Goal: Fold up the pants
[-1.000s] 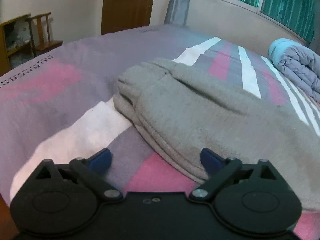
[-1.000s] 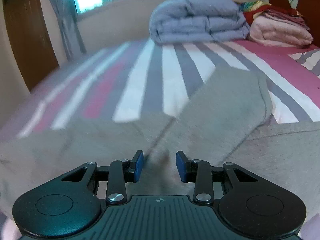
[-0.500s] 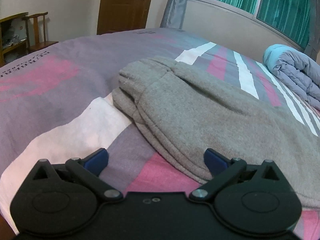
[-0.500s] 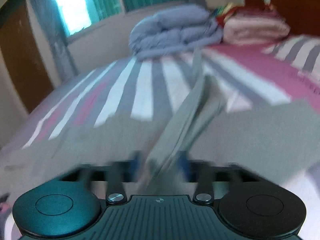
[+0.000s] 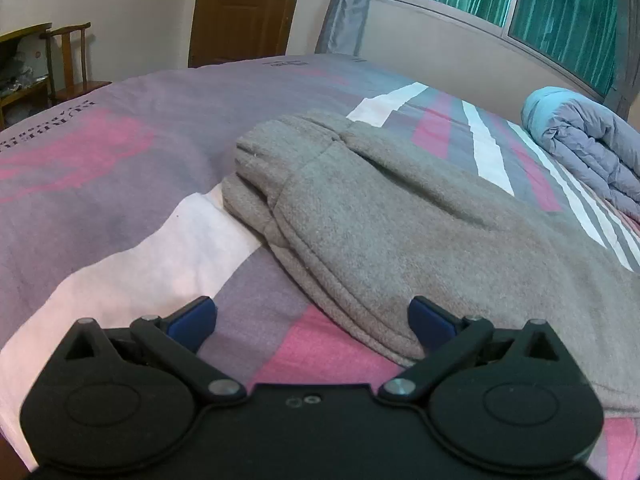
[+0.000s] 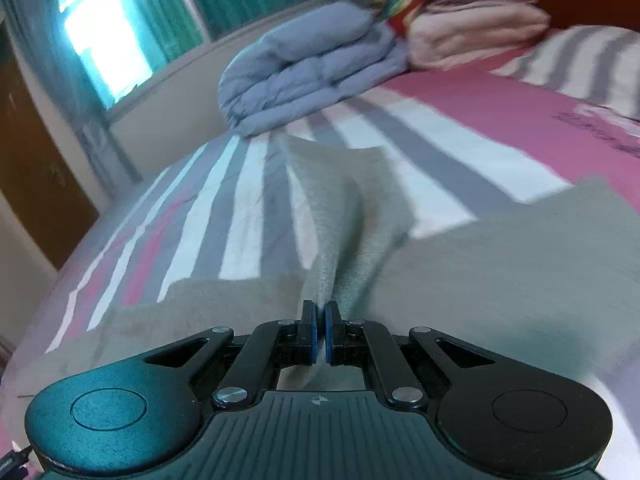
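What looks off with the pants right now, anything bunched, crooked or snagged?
Nothing damaged. The gray pants lie on the striped bedspread, rumpled at the far end. The right gripper pinches a ridge of the fabric, tenting it up. The left gripper is open, gripping nothing.

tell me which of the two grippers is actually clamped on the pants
The right gripper: its blue pads are pinched together on a raised fold of the grey pants. The left gripper is wide open, gripping nothing.
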